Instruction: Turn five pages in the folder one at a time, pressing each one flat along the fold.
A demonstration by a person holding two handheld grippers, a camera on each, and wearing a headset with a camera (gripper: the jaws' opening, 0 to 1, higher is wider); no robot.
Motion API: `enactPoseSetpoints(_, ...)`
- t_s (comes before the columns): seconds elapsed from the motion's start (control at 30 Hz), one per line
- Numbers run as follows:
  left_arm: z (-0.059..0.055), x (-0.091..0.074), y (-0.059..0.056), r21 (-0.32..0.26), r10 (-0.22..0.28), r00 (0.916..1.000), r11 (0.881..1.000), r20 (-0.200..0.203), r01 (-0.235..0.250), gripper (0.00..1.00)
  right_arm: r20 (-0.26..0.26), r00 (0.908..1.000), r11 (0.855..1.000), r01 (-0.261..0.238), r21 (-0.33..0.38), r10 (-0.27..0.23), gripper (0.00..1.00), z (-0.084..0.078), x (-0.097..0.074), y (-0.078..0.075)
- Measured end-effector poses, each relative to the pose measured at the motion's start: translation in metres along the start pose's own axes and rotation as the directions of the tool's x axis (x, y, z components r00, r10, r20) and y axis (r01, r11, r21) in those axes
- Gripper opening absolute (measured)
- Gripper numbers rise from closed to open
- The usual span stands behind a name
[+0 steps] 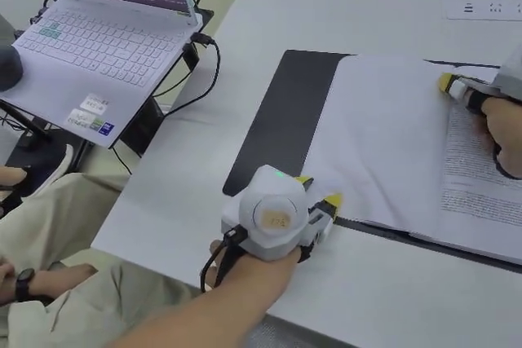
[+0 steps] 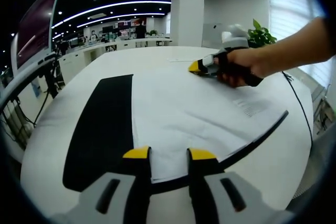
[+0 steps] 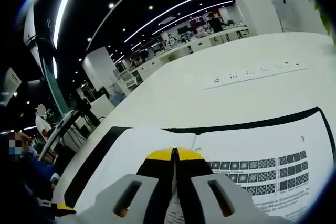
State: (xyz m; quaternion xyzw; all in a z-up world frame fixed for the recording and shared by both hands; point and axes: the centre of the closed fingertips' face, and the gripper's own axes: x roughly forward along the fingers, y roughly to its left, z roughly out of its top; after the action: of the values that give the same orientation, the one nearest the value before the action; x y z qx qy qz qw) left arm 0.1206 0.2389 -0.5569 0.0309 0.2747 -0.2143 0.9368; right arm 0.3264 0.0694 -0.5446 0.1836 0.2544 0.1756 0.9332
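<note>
In the head view I saw the folder lying open on the white table. Its black cover was spread flat on the left, with a blank white page over the middle and a printed page on the right. The left gripper sat at the near edge of the folder with its yellow tips at the lower corner of the blank page. The right gripper was at the far side, held in a hand, its tip down on the paper near the fold. A laptop stood open off the table's left side, and a power strip lay at the far edge.

In the left gripper view, my own jaws stood apart, and the near edge of the blank page and the folder's rim ran just beyond the tips. I could not tell whether they touched the paper. Across the folder, the right gripper rested its tip on the page.

In the right gripper view, the jaws were pressed together with nothing visible between them. Their tips pointed at the fold where the blank page met the printed one. A grid of small squares ran across the printed page just beside the tips.
</note>
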Motion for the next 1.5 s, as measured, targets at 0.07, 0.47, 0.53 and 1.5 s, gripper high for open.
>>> enactPoseSetpoints(0.07,0.0,0.0,0.0,0.003,-0.001,1.0,1.0,0.0,0.001,0.26,0.008,0.9999,1.0,0.008,0.001,-0.008,0.0,0.003,0.005,-0.004)
enactPoseSetpoints(0.47,0.0,0.0,0.0,0.007,-0.005,0.9999,1.0,0.009,0.005,0.26,0.023,0.9988,0.999,0.043,-0.019,-0.042,0.0,0.013,0.017,-0.013)
enactPoseSetpoints(0.53,0.0,0.0,0.0,0.003,-0.004,0.9999,1.0,0.011,0.004,0.26,0.024,0.999,0.999,0.039,-0.02,-0.039,0.0,0.013,0.017,-0.013)
enactPoseSetpoints(1.5,0.0,0.0,0.0,0.0,-0.005,0.9999,1.0,0.015,0.005,0.26,-0.004,0.9998,0.999,-0.02,0.046,0.02,0.0,-0.019,-0.032,0.016)
